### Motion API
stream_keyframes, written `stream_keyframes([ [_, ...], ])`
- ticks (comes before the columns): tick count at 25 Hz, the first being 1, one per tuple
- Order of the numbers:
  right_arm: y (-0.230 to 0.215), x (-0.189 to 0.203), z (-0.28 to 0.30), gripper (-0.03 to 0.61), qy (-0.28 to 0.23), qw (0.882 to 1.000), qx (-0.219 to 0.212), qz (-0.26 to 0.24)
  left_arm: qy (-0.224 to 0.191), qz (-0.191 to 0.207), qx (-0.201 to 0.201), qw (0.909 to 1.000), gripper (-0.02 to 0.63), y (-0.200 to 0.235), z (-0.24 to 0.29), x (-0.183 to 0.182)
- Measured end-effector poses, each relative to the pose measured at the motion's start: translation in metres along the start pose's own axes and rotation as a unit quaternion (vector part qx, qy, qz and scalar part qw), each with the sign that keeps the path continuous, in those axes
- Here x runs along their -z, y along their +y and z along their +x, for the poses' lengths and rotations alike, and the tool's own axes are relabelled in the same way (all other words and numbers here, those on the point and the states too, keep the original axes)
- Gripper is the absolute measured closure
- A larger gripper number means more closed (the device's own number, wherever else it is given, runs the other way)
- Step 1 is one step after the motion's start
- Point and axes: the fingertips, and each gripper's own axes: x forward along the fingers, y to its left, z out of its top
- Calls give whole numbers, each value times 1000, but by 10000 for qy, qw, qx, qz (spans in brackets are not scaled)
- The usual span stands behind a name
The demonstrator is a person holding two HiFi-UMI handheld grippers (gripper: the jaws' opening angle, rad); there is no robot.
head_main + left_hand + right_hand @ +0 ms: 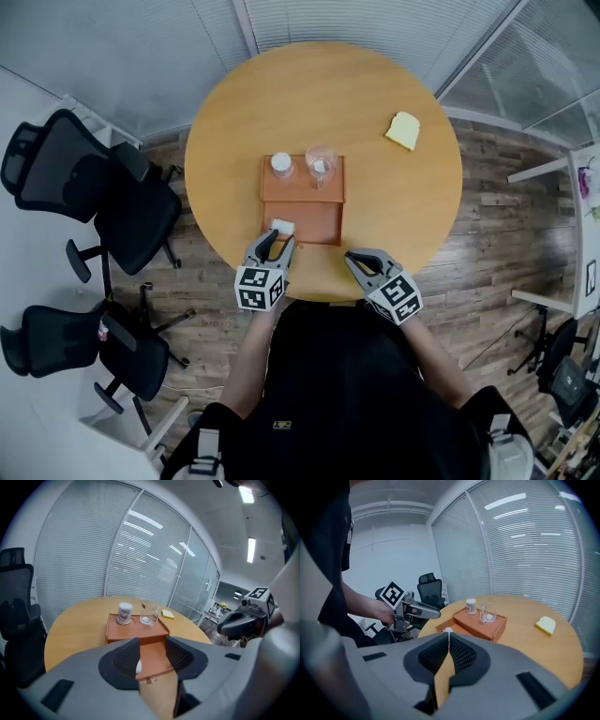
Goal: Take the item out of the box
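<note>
An orange-brown box (302,185) stands mid-table with its drawer (317,223) pulled out toward me. A small white item (282,226) lies in the drawer's near left corner. My left gripper (278,242) hovers just at that corner, jaws open, nothing between the pads. In the left gripper view the white item (138,666) peeks out beside the left pad, with the drawer (154,657) showing between the jaws. My right gripper (354,261) rests shut and empty over the table's near edge, to the right of the drawer. In the right gripper view the pads (457,654) meet.
On the box top stand a white jar (281,165) and a clear glass (320,164). A yellow sponge (404,129) lies at the far right of the round wooden table (394,197). Black office chairs (112,202) stand on the left.
</note>
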Motion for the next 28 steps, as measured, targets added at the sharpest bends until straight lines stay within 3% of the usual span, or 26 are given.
stream_keyframes([
  [10,0,3,2,571,205,9996,173,-61,546,-443,-165,9974,334,27,30,28],
  [18,3,12,4,571,398,9990,147,-101,1294,-205,-261,9910,310,40,55,58],
  [28,0,7,11,571,414,9990,129,-116,1802,75,-484,9824,290,51,72,73],
])
